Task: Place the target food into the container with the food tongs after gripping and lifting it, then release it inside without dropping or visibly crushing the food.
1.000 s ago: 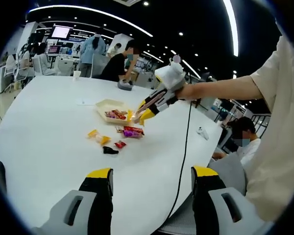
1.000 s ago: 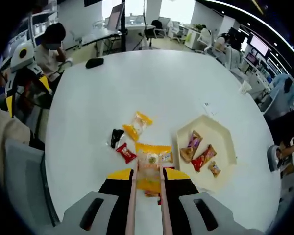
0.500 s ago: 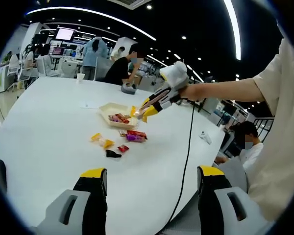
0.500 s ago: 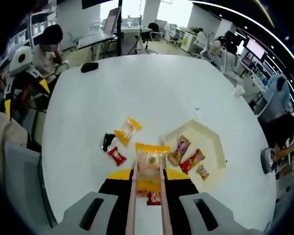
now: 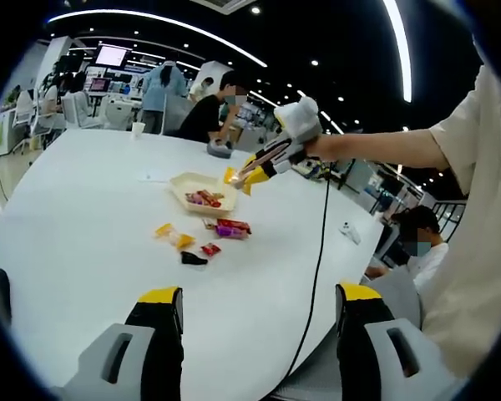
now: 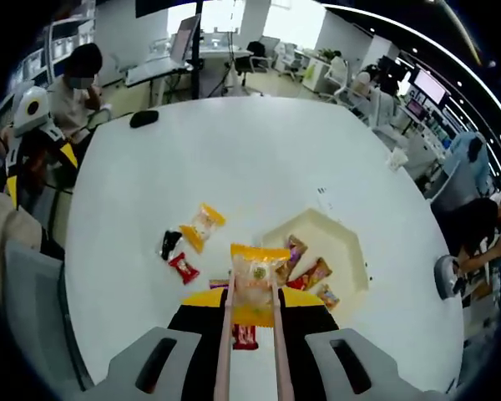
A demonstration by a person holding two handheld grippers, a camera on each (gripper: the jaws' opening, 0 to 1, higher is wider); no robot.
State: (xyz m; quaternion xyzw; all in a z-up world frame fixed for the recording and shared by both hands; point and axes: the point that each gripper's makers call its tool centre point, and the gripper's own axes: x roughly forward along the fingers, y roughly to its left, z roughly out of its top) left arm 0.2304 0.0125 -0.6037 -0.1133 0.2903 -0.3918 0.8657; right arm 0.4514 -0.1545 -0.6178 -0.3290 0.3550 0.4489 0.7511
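Right gripper view, snack packet (image 6: 254,279) pinched in tongs (image 6: 249,351), right claw (image 6: 249,311)

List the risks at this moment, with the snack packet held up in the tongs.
1. The tongs pinch the yellow snack packet by its lower part alone, high above the white table; it might slip out and drop.
2. The packet hangs beside the cream tray, not clearly over it, so releasing now could land it on the table.
3. Three packets already lie in the tray; a hard set-down might press on them.
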